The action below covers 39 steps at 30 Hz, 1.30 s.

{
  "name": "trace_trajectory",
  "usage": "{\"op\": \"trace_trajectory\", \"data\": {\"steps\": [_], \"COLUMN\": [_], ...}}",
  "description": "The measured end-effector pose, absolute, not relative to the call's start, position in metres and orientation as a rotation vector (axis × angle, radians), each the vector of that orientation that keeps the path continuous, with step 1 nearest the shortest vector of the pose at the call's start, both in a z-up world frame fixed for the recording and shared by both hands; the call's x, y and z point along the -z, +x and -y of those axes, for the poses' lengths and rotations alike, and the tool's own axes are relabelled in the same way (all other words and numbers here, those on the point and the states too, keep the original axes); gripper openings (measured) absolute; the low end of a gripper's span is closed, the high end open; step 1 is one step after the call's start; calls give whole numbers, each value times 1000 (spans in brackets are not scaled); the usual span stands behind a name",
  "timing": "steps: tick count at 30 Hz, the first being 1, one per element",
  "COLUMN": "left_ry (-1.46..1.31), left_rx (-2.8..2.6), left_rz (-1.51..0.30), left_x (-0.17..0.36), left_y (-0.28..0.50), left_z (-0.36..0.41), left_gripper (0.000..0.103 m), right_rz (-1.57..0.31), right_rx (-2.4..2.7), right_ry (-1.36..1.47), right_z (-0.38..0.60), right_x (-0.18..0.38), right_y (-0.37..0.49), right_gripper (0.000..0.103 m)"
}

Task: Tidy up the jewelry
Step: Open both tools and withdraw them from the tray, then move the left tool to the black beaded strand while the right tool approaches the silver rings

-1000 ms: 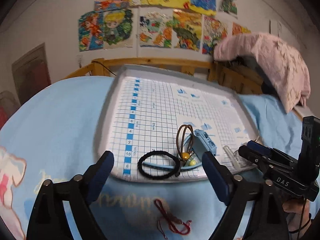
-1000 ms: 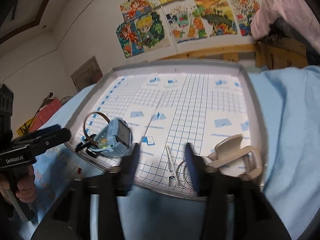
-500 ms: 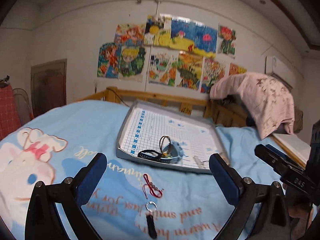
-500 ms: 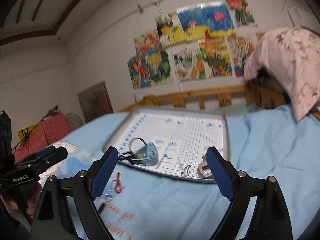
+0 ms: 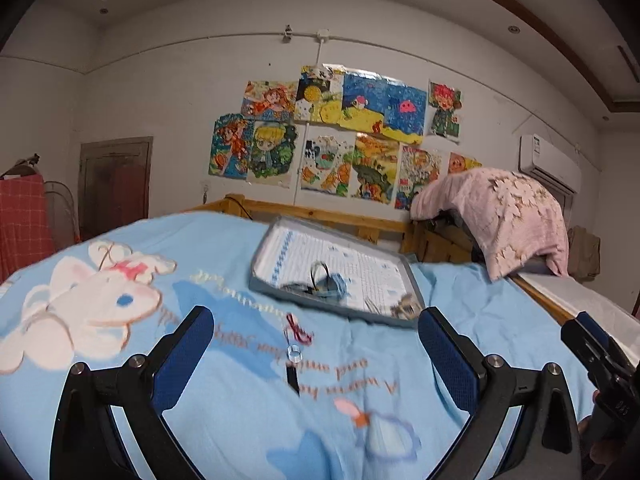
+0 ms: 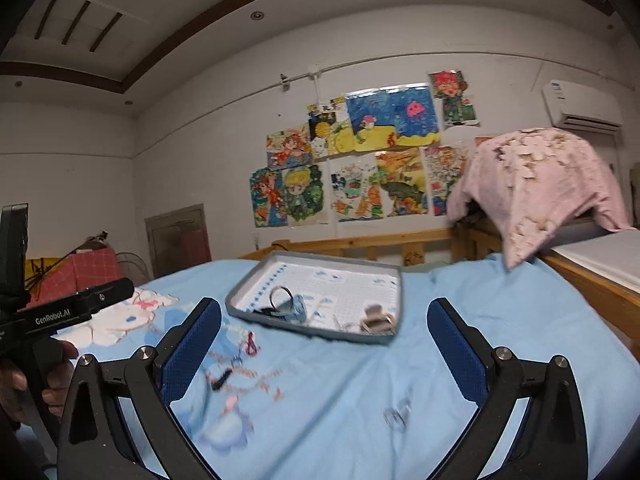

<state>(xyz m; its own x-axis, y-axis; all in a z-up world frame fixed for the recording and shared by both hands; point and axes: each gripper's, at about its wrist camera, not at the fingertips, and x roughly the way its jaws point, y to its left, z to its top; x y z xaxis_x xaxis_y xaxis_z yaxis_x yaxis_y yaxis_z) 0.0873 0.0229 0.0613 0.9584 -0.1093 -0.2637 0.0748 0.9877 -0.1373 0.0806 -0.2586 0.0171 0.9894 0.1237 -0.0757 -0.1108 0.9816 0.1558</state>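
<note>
The blue bedspread [image 5: 240,420] carried a grey tray [image 5: 404,276] toward its far edge, the blue watch [image 6: 294,308] and hair clip [image 6: 376,320] already inside. Short of the tray's near edge, a red cord [image 5: 298,330], a clear ring [image 5: 294,354] and a black stick [image 5: 293,378] lay in a line running away from the left gripper [image 5: 316,356], straight ahead of it. The right gripper [image 6: 324,354] faced bare cloth; its jaws had just been opening, nothing between. Both stood spread and empty.
</note>
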Motion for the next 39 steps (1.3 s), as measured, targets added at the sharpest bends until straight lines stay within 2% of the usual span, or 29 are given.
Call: {"op": "trace_trajectory", "data": {"steps": [7,16,39], "left_ry": [-93,-102,-143], "left_rx": [148,145,119], "left_rz": [-341,-391,-375], "left_x": [-31,-7,-17], "left_y": [58,45,135], "left_z": [-4,-11,-10], "left_gripper": [103,103,103], "right_rz": [-168,-233,-188], "right_rx": [-46,-25,-36], "right_ry": [203,217,167], "right_z": [274,274,276], "right_x": [4,24,3], "right_y": [36,24,103], "right_gripper": [101,101,101]}}
